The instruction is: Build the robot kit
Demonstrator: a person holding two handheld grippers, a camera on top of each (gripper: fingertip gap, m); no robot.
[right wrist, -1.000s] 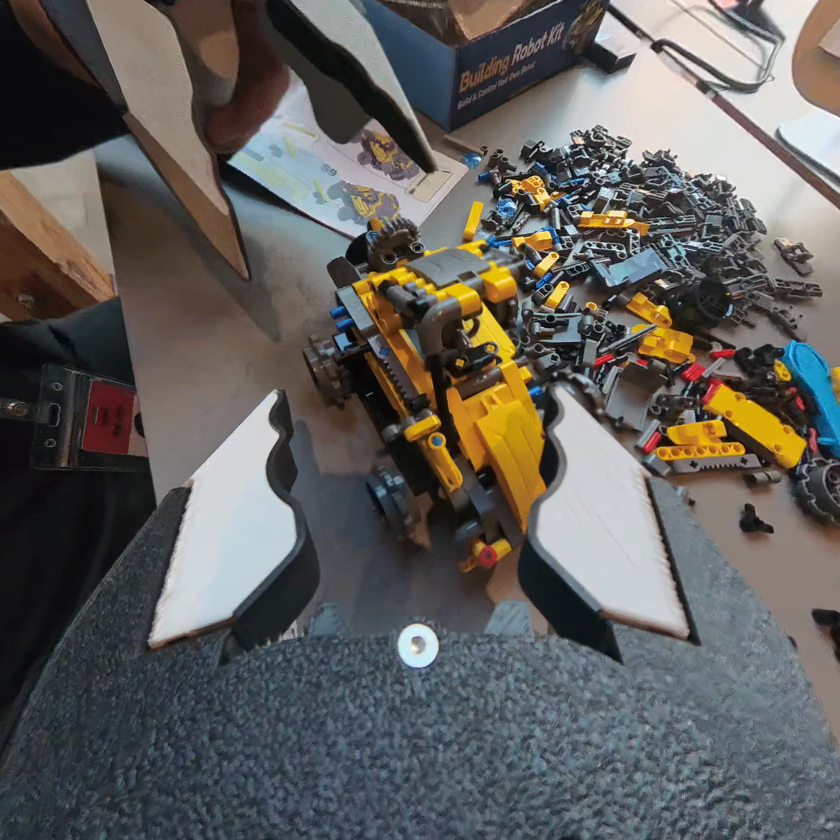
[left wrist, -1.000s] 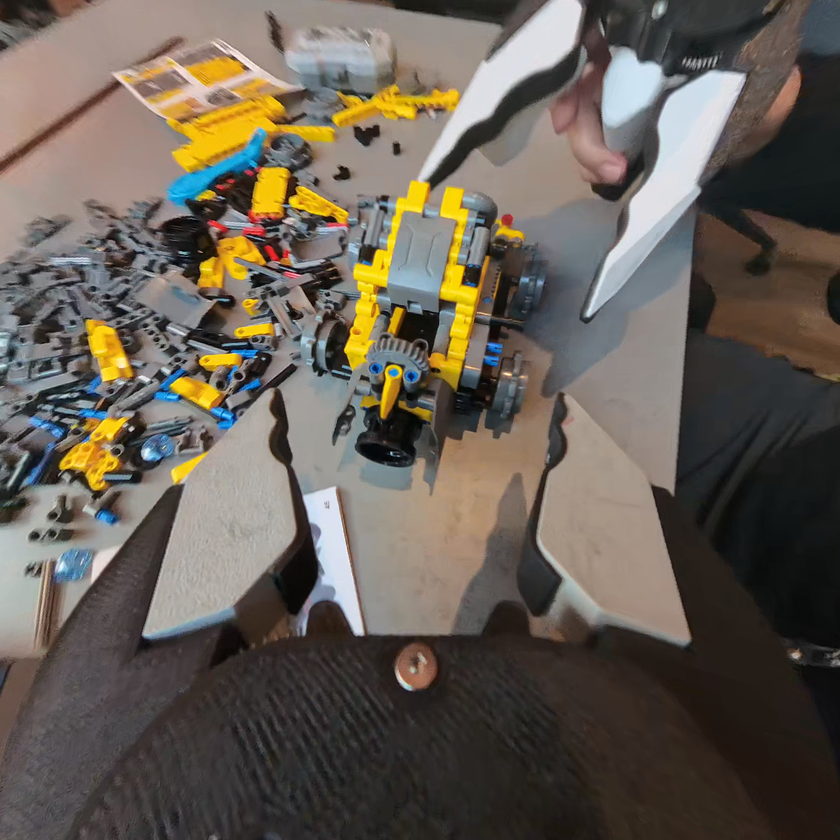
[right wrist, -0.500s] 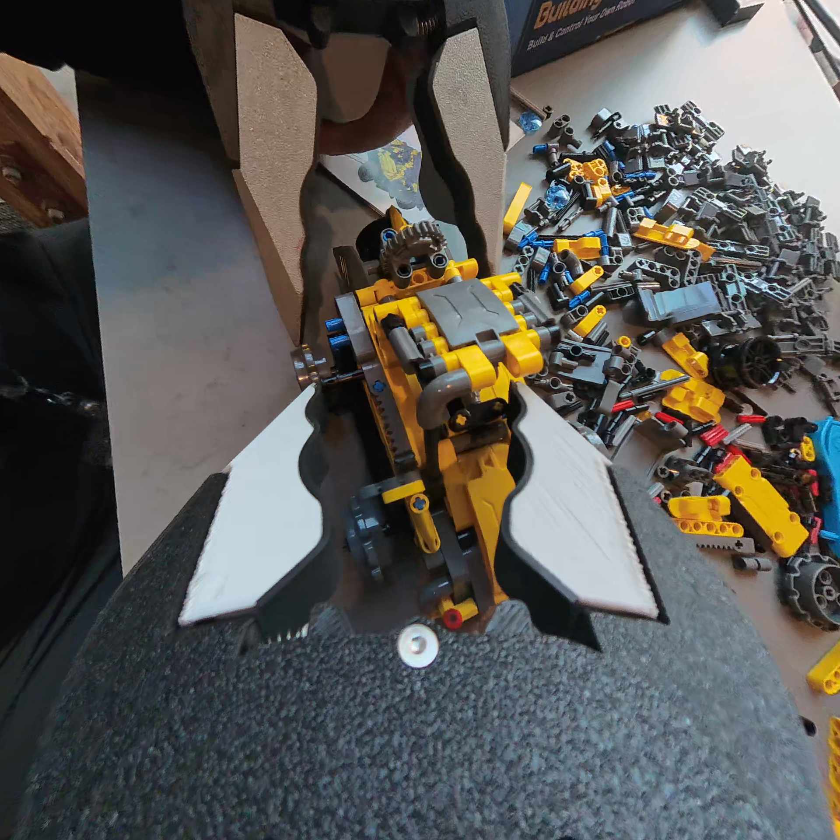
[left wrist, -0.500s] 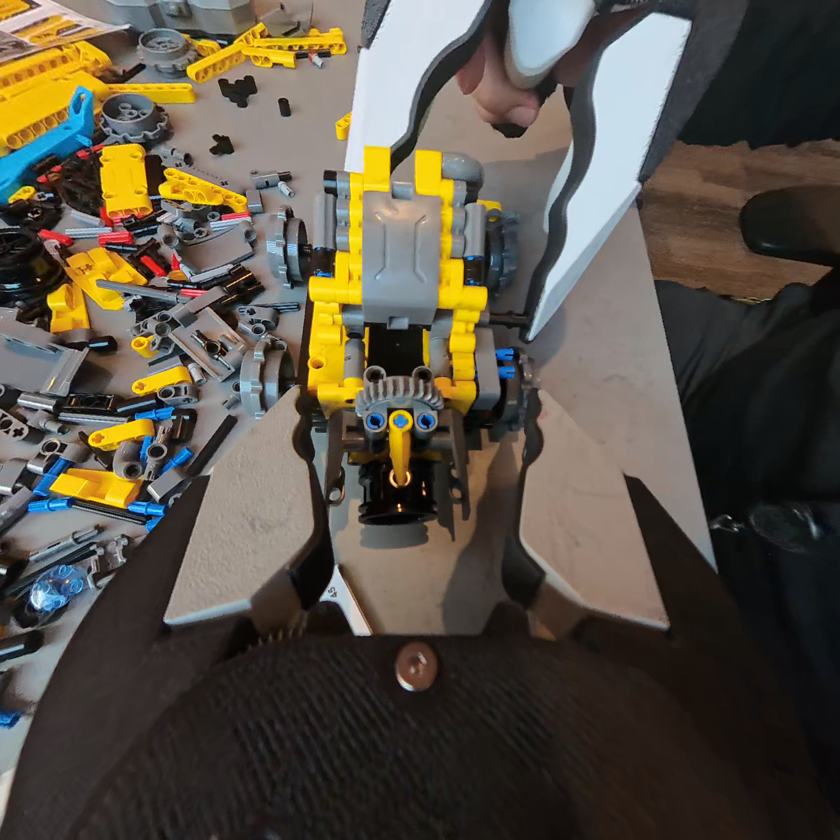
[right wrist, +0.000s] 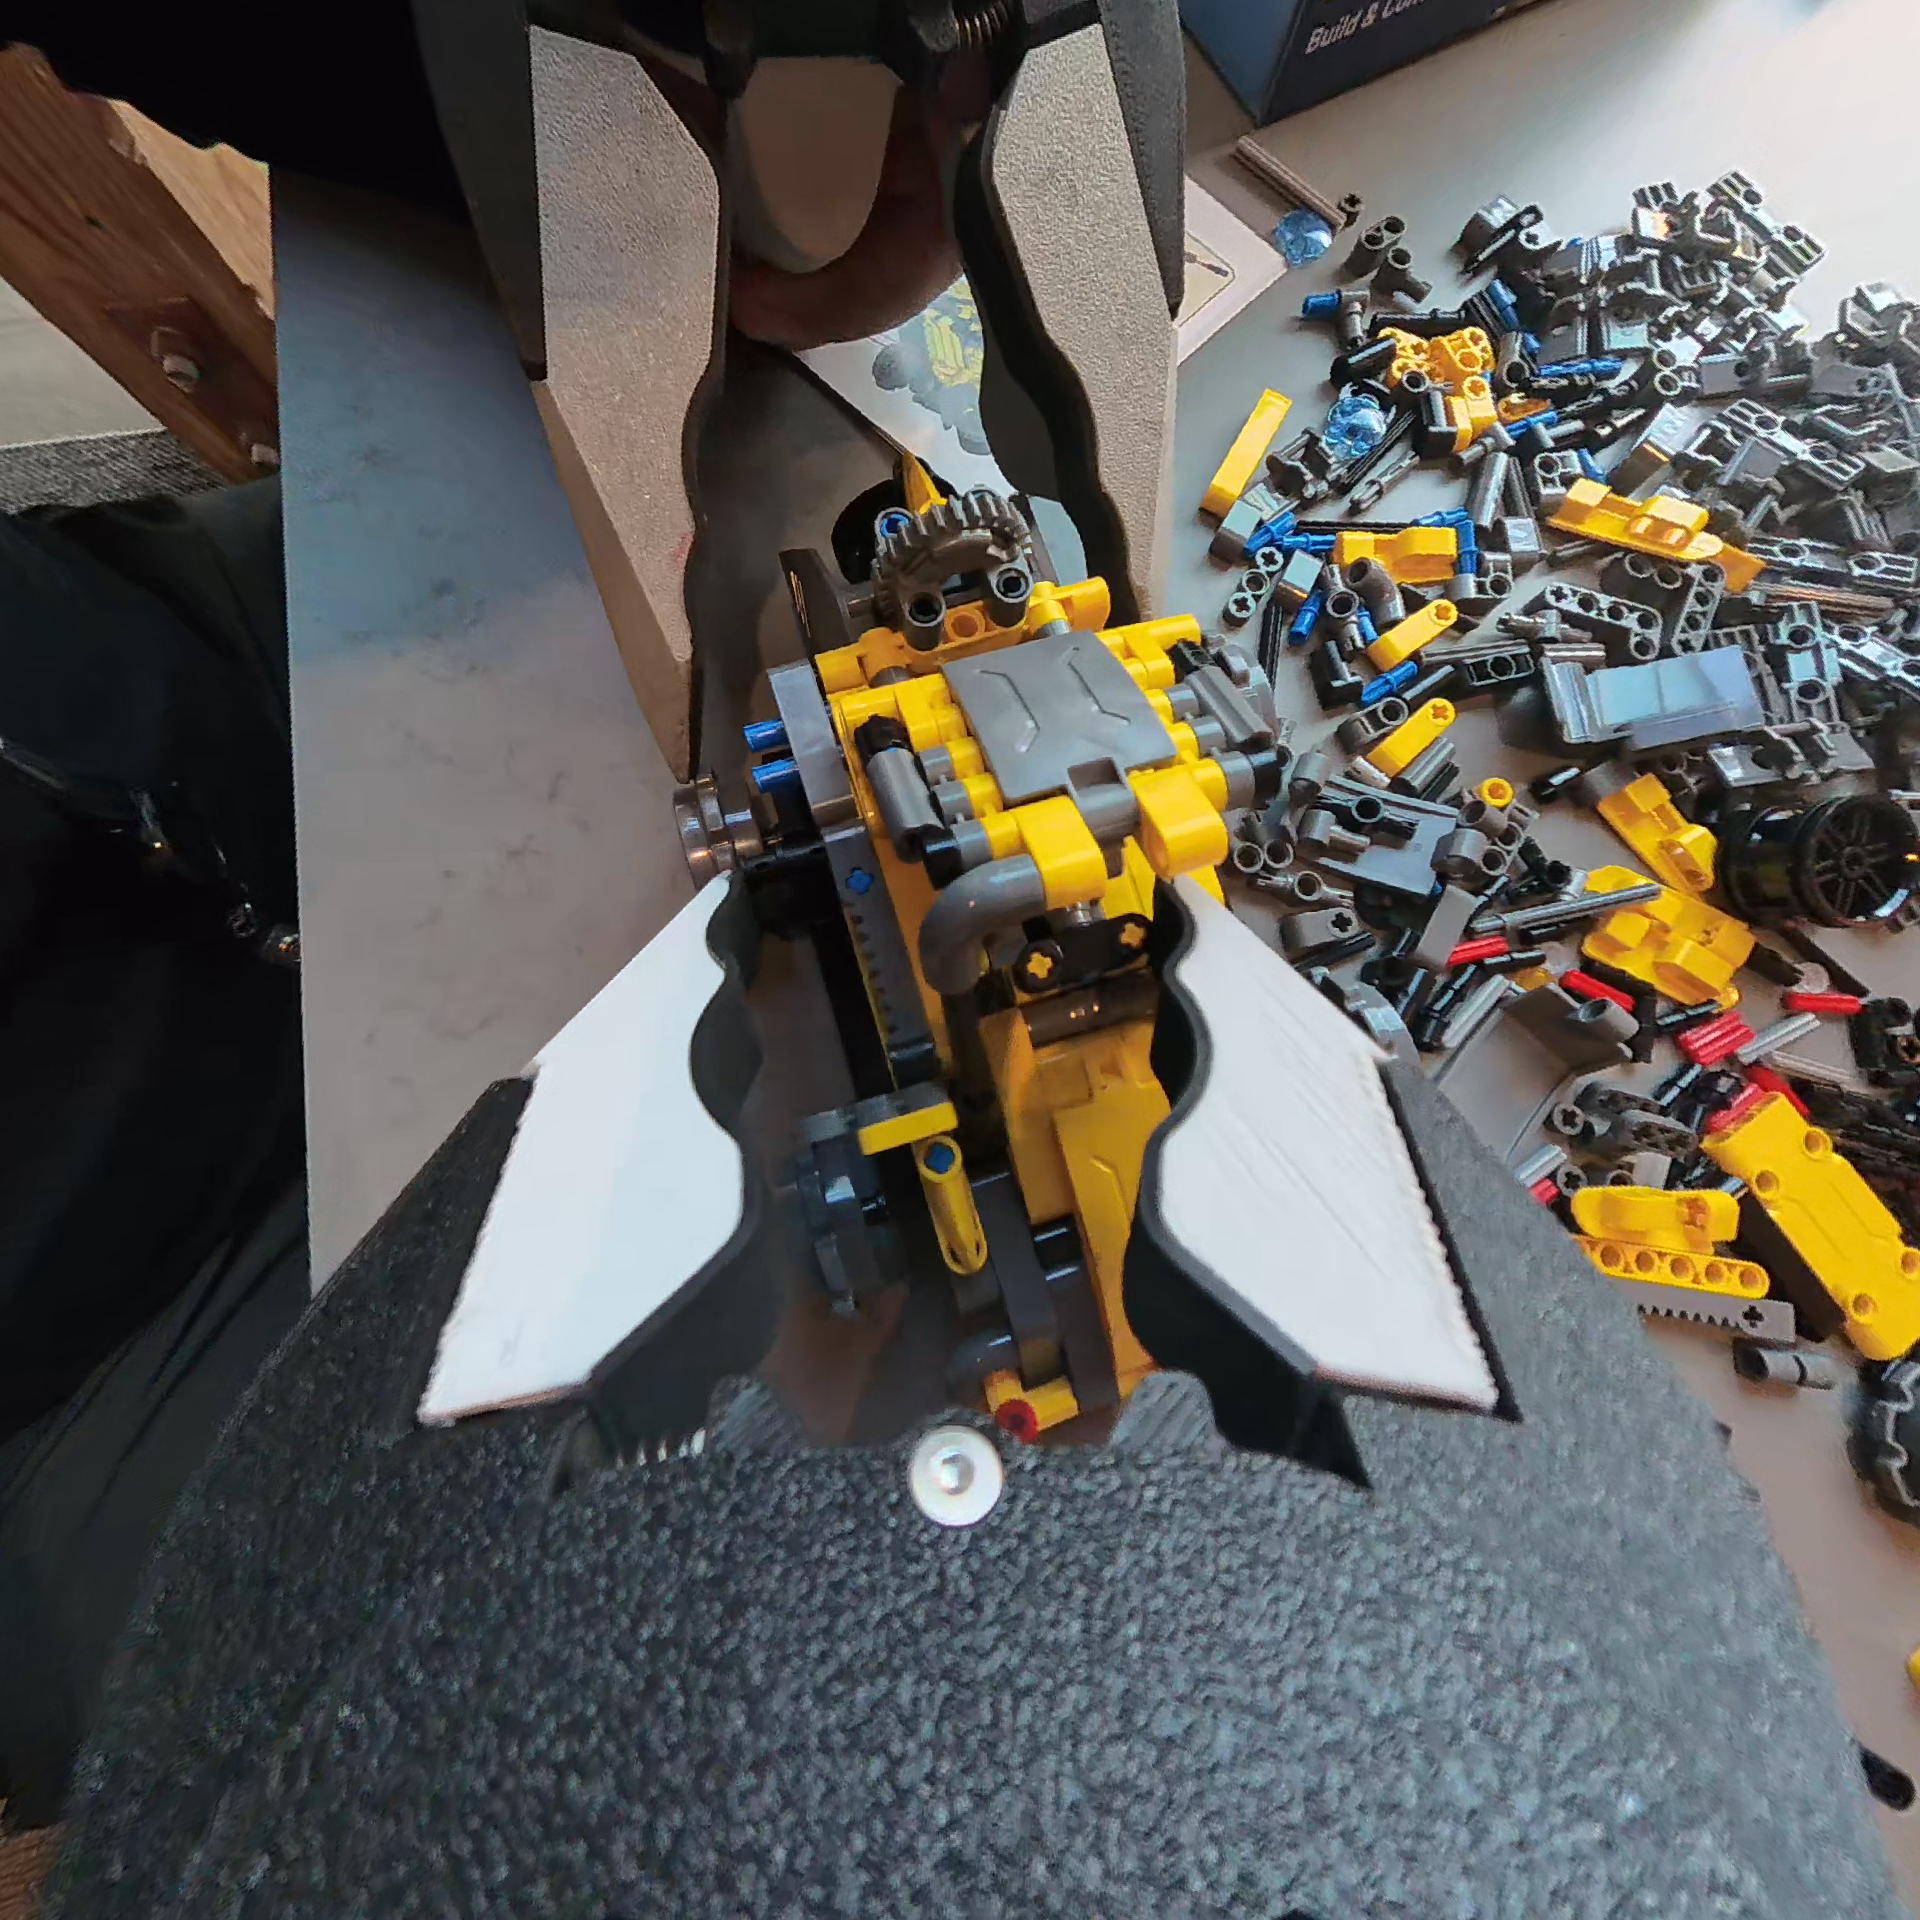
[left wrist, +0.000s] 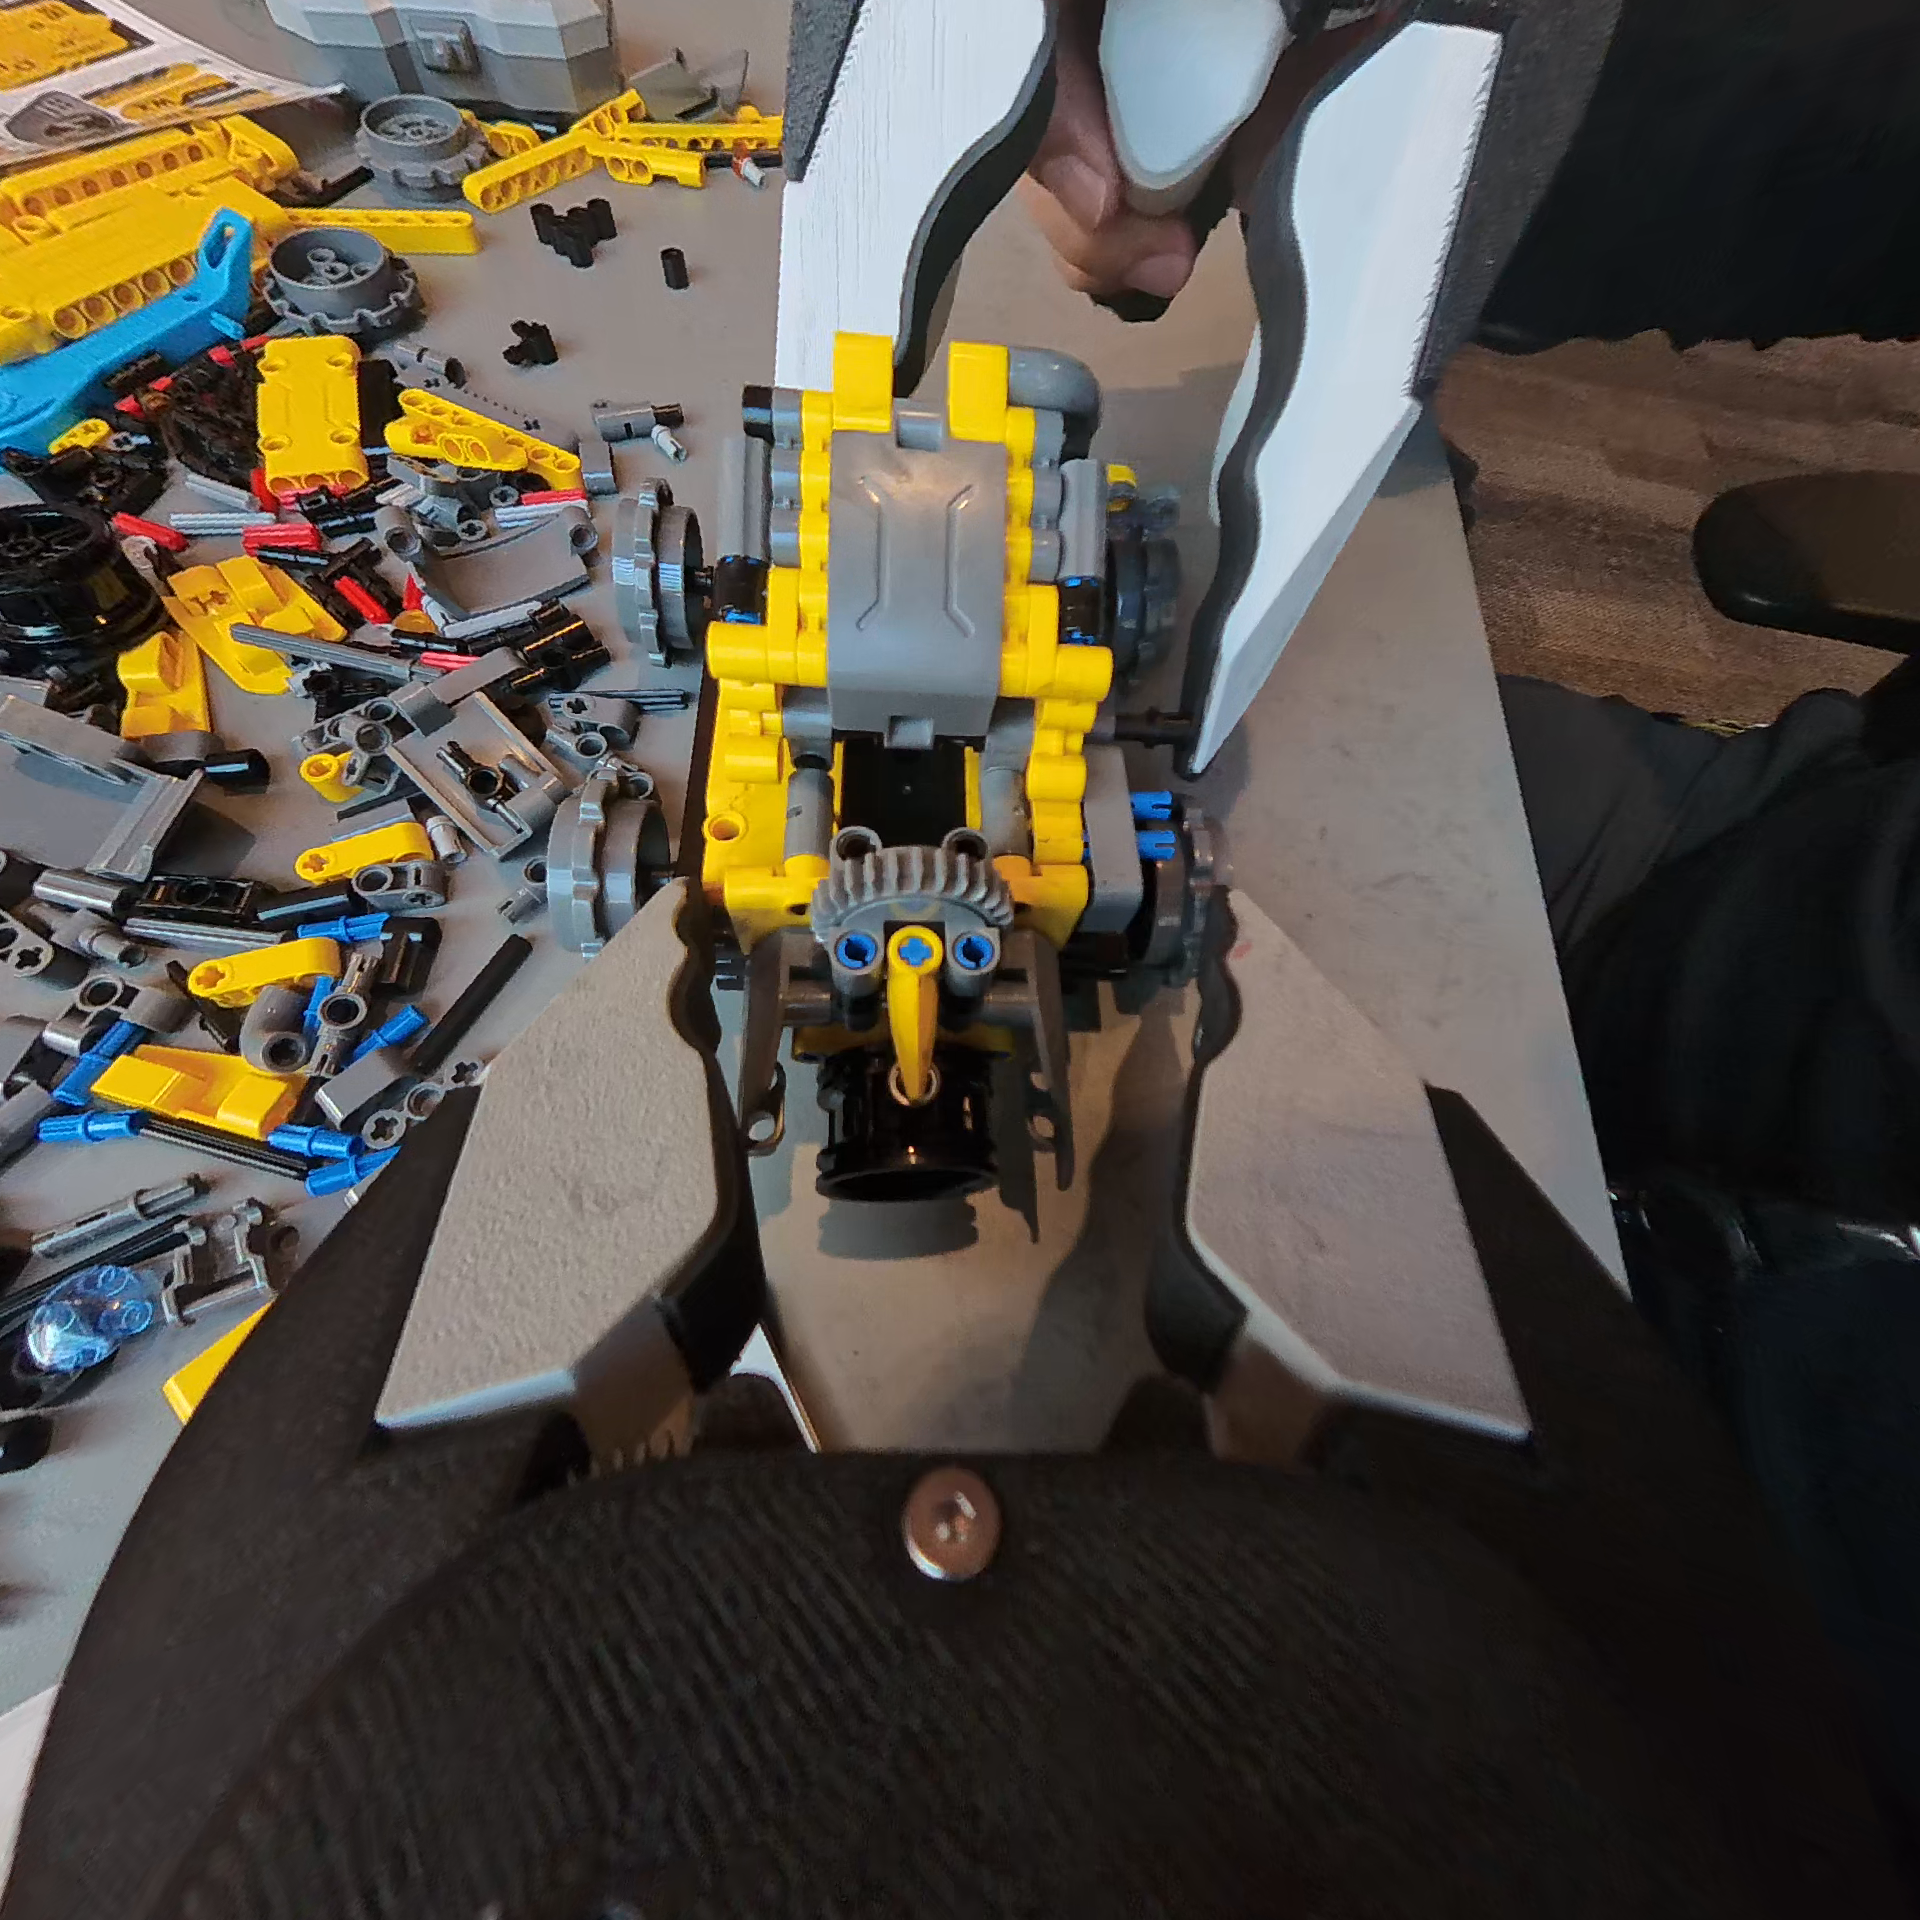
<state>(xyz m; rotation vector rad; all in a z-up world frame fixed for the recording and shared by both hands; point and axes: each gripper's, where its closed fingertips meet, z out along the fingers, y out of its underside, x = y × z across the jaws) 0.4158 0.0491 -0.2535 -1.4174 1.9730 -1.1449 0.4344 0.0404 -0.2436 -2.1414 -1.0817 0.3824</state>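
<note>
A yellow and grey brick vehicle point(left wrist: 914, 644) stands on the grey table point(left wrist: 1351, 883), also seen in the right wrist view point(right wrist: 1049, 717). My left gripper point(left wrist: 940, 925) straddles its near end, which has a grey gear and a black hub; the jaws are narrowed, with tips against the body and a side wheel. It also shows in the right wrist view point(right wrist: 894, 675). My right gripper point(right wrist: 956, 904) is closed around the opposite end, pads touching a black axle hub and the yellow body. It enters the left wrist view from the far side point(left wrist: 1018, 561).
A wide pile of loose grey, black, yellow and blue pieces point(left wrist: 260, 727) covers the table beside the vehicle point(right wrist: 1610, 675). A printed booklet point(right wrist: 935, 353) lies under the left gripper. A dark blue box point(right wrist: 1403, 52) stands behind. The table edge point(left wrist: 1538, 935) runs close to the vehicle. My two grippers' fingertips are within a few centimetres of each other.
Both grippers moved in from apart and now enclose the vehicle's two ends, with their jaws narrowed. Over the last half second little has shifted.
</note>
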